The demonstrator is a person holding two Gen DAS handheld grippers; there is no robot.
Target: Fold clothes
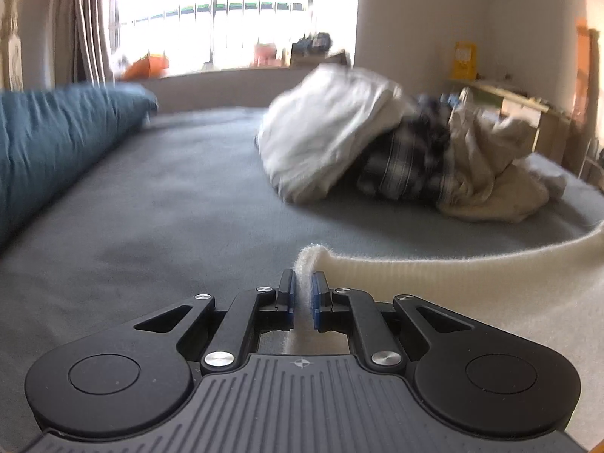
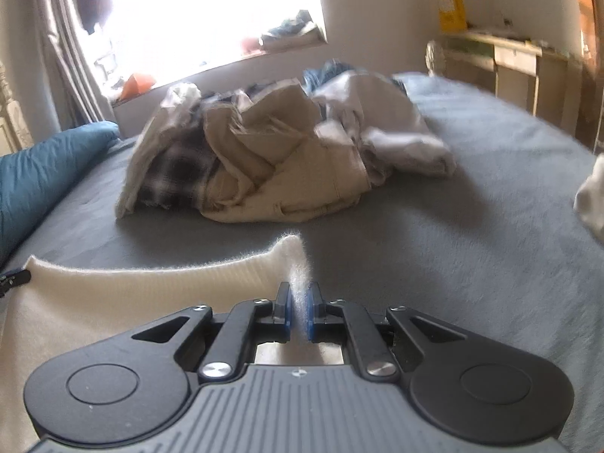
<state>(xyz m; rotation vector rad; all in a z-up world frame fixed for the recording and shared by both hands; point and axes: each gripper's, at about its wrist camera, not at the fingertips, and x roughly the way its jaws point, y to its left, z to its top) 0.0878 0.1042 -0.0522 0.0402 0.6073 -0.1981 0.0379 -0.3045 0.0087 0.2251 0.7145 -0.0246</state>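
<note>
A cream fuzzy knit garment (image 1: 472, 294) is held stretched between both grippers just above the grey bed (image 1: 170, 207). My left gripper (image 1: 302, 283) is shut on one corner of it, with the cloth running off to the right. My right gripper (image 2: 298, 294) is shut on the other corner of the garment (image 2: 132, 294), with the cloth running off to the left. A pile of unfolded clothes (image 1: 396, 151) lies farther back on the bed: white, plaid and beige pieces. The pile also shows in the right wrist view (image 2: 283, 143).
A teal pillow (image 1: 56, 143) lies along the bed's left side, also in the right wrist view (image 2: 37, 173). A bright window (image 1: 234, 15) with a cluttered sill is behind. A wooden desk (image 2: 521, 64) stands at the right wall. A white cloth (image 2: 592, 200) shows at the right edge.
</note>
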